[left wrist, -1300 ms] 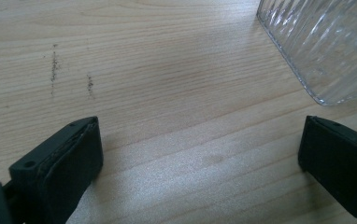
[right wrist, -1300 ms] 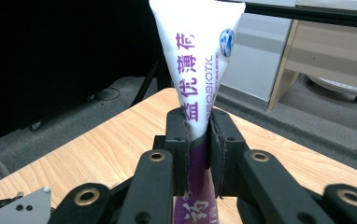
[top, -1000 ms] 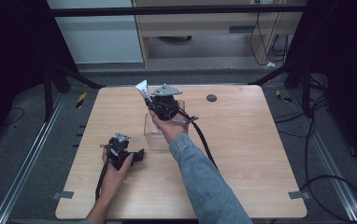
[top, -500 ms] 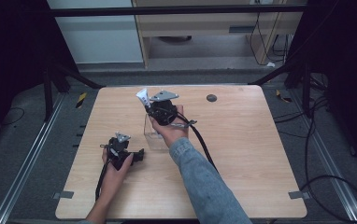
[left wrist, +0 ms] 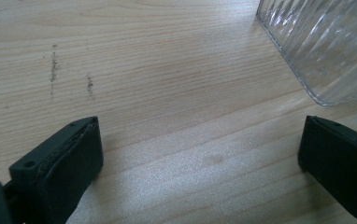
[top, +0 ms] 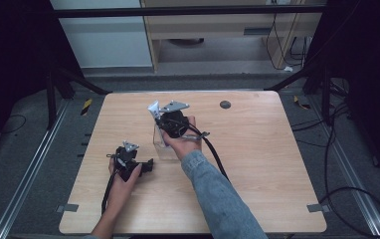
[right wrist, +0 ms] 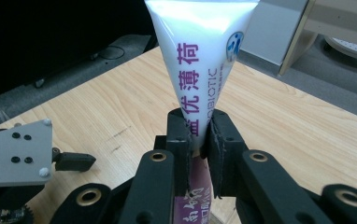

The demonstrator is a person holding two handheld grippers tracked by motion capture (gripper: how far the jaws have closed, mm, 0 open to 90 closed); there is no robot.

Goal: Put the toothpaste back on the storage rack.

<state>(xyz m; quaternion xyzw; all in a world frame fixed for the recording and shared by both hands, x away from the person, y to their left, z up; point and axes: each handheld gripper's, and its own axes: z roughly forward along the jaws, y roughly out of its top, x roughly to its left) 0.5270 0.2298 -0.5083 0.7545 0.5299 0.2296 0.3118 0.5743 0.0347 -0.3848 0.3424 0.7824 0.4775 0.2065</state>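
Right gripper view is showing me the jaws of the right gripper (right wrist: 199,135) clamping together on a white soft plastic tube with purple lettering (right wrist: 200,56), pinching it at its narrow middle while the broad crimped end is fanning out above the pads. I am judging the step in hand as lowering this tube into the clear ribbed glass container (left wrist: 328,42), so I am planning to keep the squeeze steady, hold the tube upright over the opening, and bring it straight down before letting go; tilting risks catching the rim. On the high view the tube (top: 154,108) is hovering over the container (top: 161,144) near the middle of the light wooden table (top: 257,164), towards its far edge. My left gripper (top: 137,164) is resting on the table nearer the left edge, its jaws standing wide apart with nothing between them, the container just beyond them. The tube looks glossy, flattened and slippery.
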